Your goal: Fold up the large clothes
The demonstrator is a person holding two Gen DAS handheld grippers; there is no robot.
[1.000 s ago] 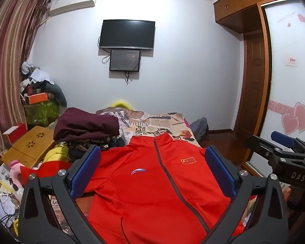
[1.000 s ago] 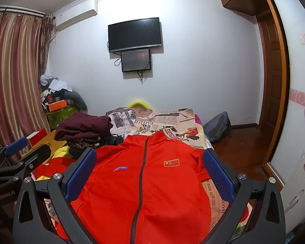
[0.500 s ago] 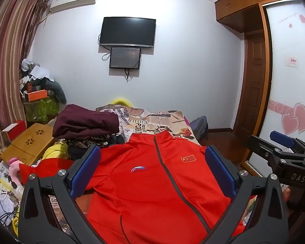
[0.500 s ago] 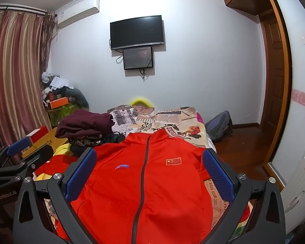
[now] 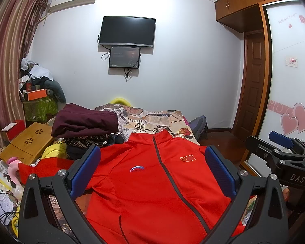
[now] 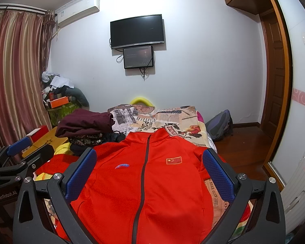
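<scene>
Both my jaws stand wide apart with nothing between them, my left gripper (image 5: 152, 174) and right gripper (image 6: 149, 174) held side by side above the near hem. The red jacket (image 5: 152, 183) lies flat, front up on the bed (image 5: 152, 120) straight ahead, zipper running away from me toward the collar. One sleeve stretches out beyond my left jaws, so I judge that hand nearer it. Past the collar sits a maroon pile (image 5: 85, 122).

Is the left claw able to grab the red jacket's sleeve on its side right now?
Probably yes. The left claw is open and holds nothing, and the red jacket lies flat just below it. Its left sleeve stretches out uncovered, with the pile of folded clothes sitting farther back.
</scene>
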